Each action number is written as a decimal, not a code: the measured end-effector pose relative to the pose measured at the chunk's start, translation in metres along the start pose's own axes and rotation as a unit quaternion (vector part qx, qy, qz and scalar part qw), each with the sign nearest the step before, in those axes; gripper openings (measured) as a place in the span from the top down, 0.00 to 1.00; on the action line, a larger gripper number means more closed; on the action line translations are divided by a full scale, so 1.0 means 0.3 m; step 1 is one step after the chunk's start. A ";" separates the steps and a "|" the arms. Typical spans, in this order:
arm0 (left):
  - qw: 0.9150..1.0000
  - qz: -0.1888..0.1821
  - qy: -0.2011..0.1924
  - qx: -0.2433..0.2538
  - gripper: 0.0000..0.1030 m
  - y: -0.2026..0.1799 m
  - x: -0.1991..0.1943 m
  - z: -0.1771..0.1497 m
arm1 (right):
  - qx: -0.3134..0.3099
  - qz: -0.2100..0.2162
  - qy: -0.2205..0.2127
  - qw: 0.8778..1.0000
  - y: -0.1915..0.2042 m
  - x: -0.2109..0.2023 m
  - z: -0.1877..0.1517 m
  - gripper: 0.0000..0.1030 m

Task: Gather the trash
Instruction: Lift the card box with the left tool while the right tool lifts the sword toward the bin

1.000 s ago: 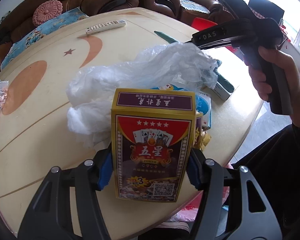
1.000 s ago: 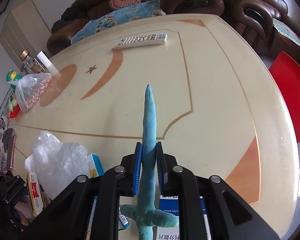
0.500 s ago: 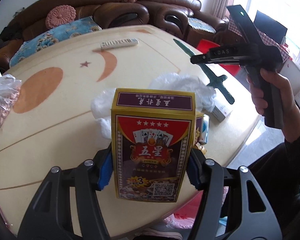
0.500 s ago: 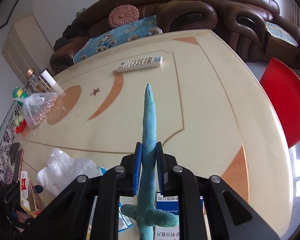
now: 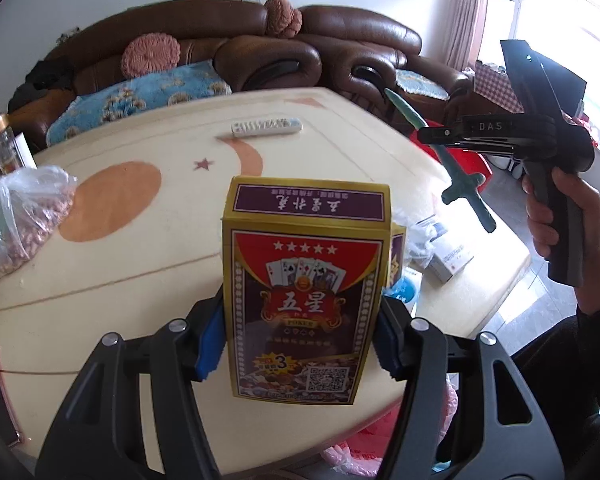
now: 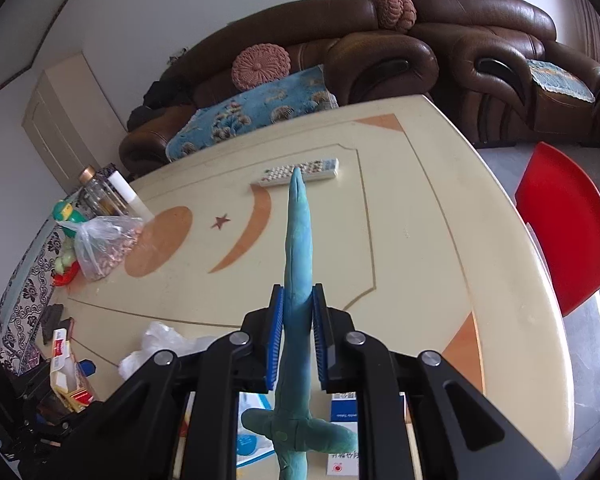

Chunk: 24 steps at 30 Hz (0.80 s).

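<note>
Trash, item one: red-and-yellow cardboard playing-card box [image 5: 306, 300], upright, clamped by its side faces between the blue pads of the left tool [image 5: 300, 340] and held above the near edge of the cream counter with orange inlay [image 5: 148, 240].

Trash, item two: teal rubbery sword-shaped toy [image 6: 298, 280], blade pointing straight ahead, pinched at mid-blade between the closed pads of the right tool [image 6: 297, 332]; hilt hangs below the fingers, clear of the counter.

Remaining beneath and beside the tools: crumpled white plastic bag [image 6: 160, 346], white-and-blue cartons [image 6: 342, 412]. Far ahead of both tools: white remote control [image 6: 300, 172], clear bag of pinkish nuts [image 6: 104, 246], likely not trash.

Step in hand, by judgement: both pieces lifted, carry stage. No bin shows clearly; pink plastic [image 5: 364, 446] below the counter edge may be a bag, cannot tell.

Next move calls for: carrying both loads off the counter to a receptacle, holding the pinch until each is over it, then spreading the fingers one tool at a time.
</note>
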<state>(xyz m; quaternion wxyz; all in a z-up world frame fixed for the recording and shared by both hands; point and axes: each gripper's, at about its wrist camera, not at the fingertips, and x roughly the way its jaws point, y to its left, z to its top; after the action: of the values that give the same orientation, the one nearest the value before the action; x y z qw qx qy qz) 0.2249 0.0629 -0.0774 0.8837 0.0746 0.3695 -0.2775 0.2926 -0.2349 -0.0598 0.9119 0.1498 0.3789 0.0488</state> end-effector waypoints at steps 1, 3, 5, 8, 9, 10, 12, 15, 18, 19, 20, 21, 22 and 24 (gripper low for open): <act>1.000 0.002 -0.002 0.001 0.42 -0.008 -0.006 0.001 | -0.003 0.004 -0.005 1.000 0.011 -0.020 -0.002 0.86; 1.000 0.010 -0.007 0.006 0.42 -0.028 -0.019 0.008 | -0.008 0.009 -0.008 1.000 0.028 -0.045 -0.009 0.86; 1.000 0.016 -0.012 0.007 0.42 -0.043 -0.032 0.013 | -0.014 0.015 -0.010 1.000 0.045 -0.079 -0.022 0.86; 1.000 0.026 -0.016 0.007 0.42 -0.068 -0.053 0.027 | -0.028 0.010 -0.015 0.999 0.077 -0.139 -0.046 0.86; 0.999 0.027 -0.018 0.007 0.42 -0.080 -0.067 0.027 | -0.033 0.007 -0.018 0.999 0.089 -0.161 -0.055 0.86; 0.999 0.025 -0.022 0.006 0.42 -0.090 -0.083 0.022 | -0.041 0.004 -0.022 0.999 0.104 -0.188 -0.068 0.86; 0.999 0.019 -0.030 0.005 0.42 -0.114 -0.115 0.012 | -0.045 0.004 -0.027 0.999 0.118 -0.235 -0.098 0.86; 0.999 0.013 -0.034 0.004 0.42 -0.153 -0.151 -0.006 | -0.042 0.008 -0.028 0.999 0.128 -0.311 -0.149 0.86; 0.999 0.012 -0.036 0.007 0.42 -0.201 -0.182 -0.022 | -0.050 0.007 -0.027 0.998 0.147 -0.380 -0.204 0.86; 0.999 0.009 -0.037 0.008 0.42 -0.214 -0.192 -0.027 | -0.052 0.008 -0.026 0.998 0.154 -0.396 -0.220 0.86; 0.999 0.006 -0.038 0.010 0.42 -0.228 -0.203 -0.034 | -0.053 0.009 -0.025 0.998 0.160 -0.422 -0.244 0.86; 0.999 0.005 -0.038 0.011 0.42 -0.246 -0.217 -0.045 | -0.055 0.010 -0.024 0.998 0.165 -0.439 -0.259 0.86; 0.999 0.003 -0.038 0.014 0.42 -0.262 -0.227 -0.053 | -0.055 0.012 -0.023 0.998 0.169 -0.462 -0.285 0.86; 0.999 0.001 -0.038 0.018 0.42 -0.287 -0.245 -0.074 | -0.056 0.015 -0.020 0.998 0.176 -0.503 -0.332 0.86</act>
<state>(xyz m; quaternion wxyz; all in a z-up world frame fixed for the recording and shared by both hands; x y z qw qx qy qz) 0.1224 0.0305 -0.0360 0.8956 0.0800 0.3311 -0.2861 0.1166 -0.1917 -0.0079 0.9254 0.1053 0.3549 0.0810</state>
